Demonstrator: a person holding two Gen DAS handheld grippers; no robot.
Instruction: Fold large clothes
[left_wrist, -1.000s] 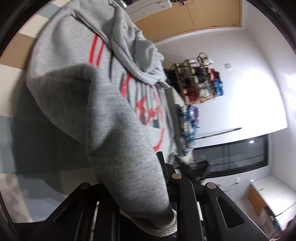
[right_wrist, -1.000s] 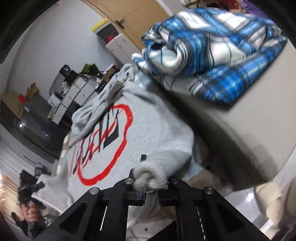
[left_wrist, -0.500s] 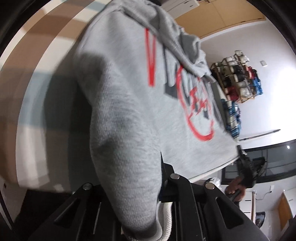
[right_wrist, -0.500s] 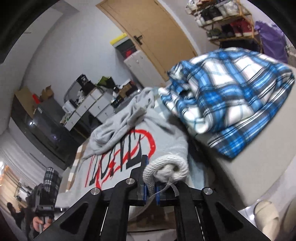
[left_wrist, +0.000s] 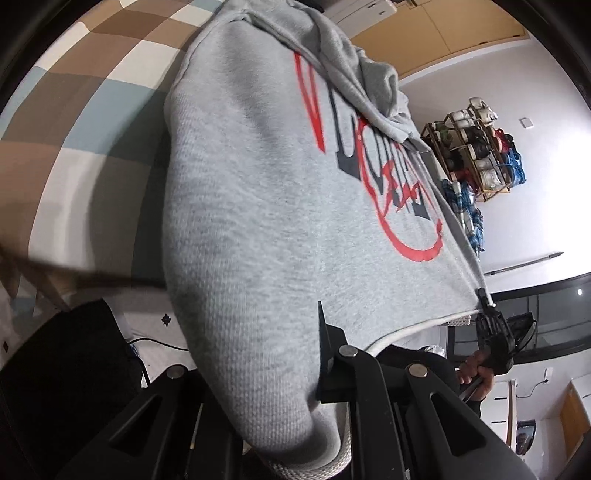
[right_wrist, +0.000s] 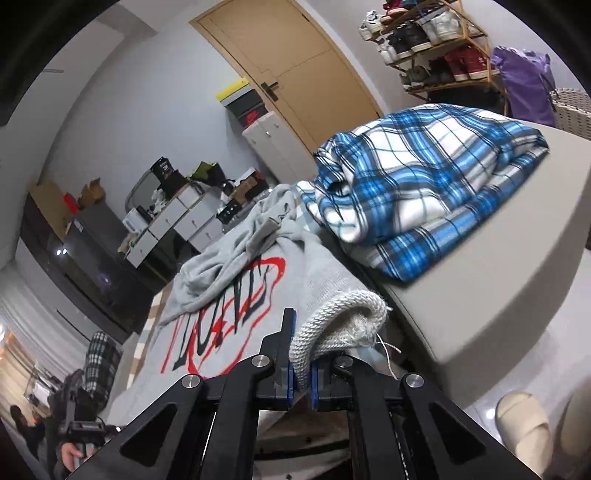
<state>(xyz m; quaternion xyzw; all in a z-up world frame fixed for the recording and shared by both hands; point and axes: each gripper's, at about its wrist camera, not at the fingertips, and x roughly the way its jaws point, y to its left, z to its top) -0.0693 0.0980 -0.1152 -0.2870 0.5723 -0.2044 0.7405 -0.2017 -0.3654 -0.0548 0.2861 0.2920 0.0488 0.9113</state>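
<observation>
Holding the grey hoodie by its ribbed hem, my left gripper and right gripper both clamped, body stretching up-frame toward the hood on the bed.

hoodie: grey w/ red+dark print, off-white ribbed hem | checked cover left: brown/cream/pale-blue squares | folded shirt far right: blue/white/black plaid | door: tan | bag: purple | grippers: black, blue pads
</observation>
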